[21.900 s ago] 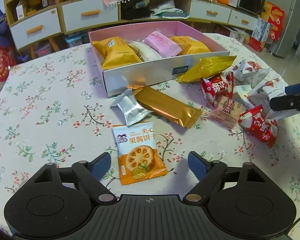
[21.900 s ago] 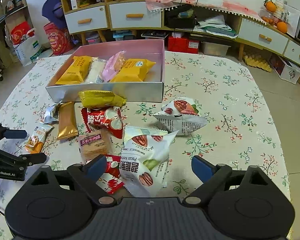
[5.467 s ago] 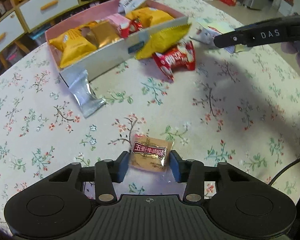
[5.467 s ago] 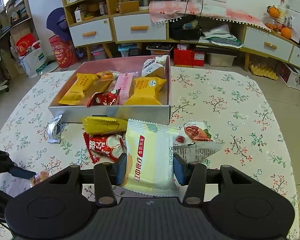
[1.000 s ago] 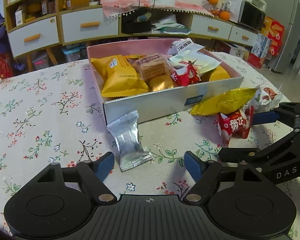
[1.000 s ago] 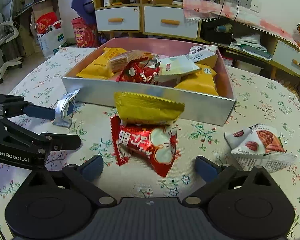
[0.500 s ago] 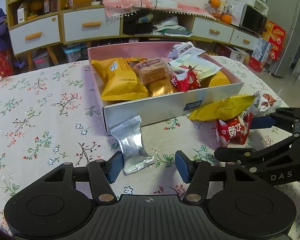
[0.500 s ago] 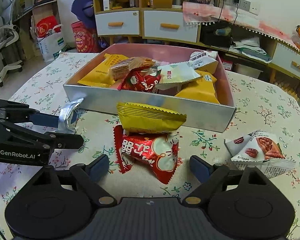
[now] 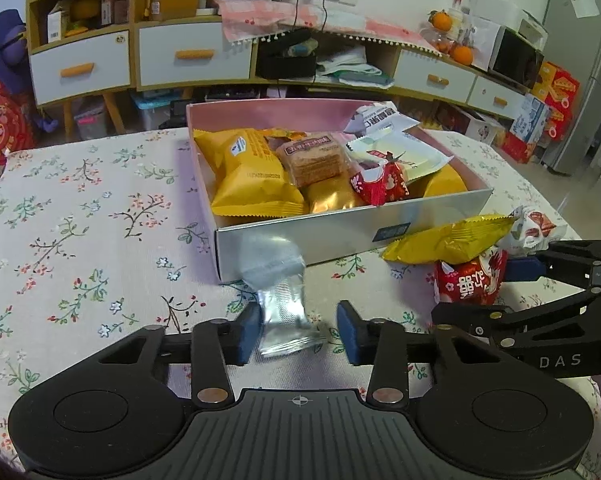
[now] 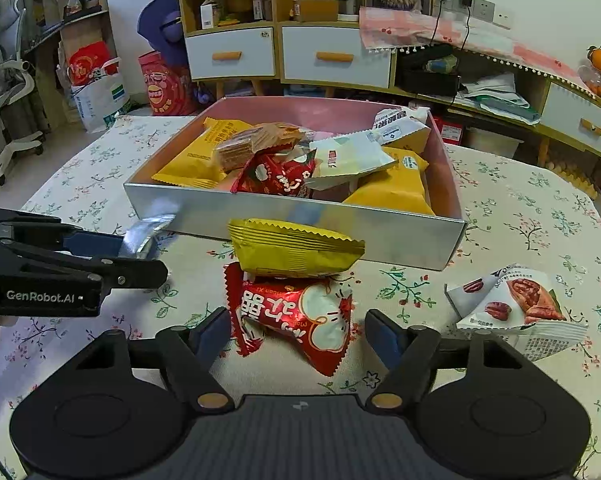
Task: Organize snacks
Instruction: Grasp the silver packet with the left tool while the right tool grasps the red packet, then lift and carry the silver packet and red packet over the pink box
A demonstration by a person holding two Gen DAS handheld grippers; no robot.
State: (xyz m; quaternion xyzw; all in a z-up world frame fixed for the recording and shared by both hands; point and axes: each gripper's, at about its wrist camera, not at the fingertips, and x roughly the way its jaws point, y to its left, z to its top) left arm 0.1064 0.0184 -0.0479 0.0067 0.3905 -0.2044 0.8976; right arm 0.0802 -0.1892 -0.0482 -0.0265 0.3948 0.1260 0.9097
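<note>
A pink-lined silver box (image 9: 340,240) (image 10: 400,236) on the flowered table holds several snack packets. My left gripper (image 9: 296,332) is partly closed around a silver packet (image 9: 282,308) in front of the box; its left pad touches the packet and a gap shows at the right pad. The silver packet also shows in the right wrist view (image 10: 148,228). My right gripper (image 10: 296,336) is open around a red packet (image 10: 296,320) (image 9: 468,284), which lies under a yellow packet (image 10: 292,252) (image 9: 448,240).
A white pecan packet (image 10: 516,312) (image 9: 532,228) lies right of the red one. The table edge runs behind the box, with shelves and drawers (image 9: 196,60) beyond. The two grippers sit close together, the left gripper (image 10: 60,276) at my right gripper's left.
My left gripper's jaws have narrowed around the silver packet, which looks blurred and lifted at its far end. My right gripper has moved forward and its jaws have narrowed around the red packet.
</note>
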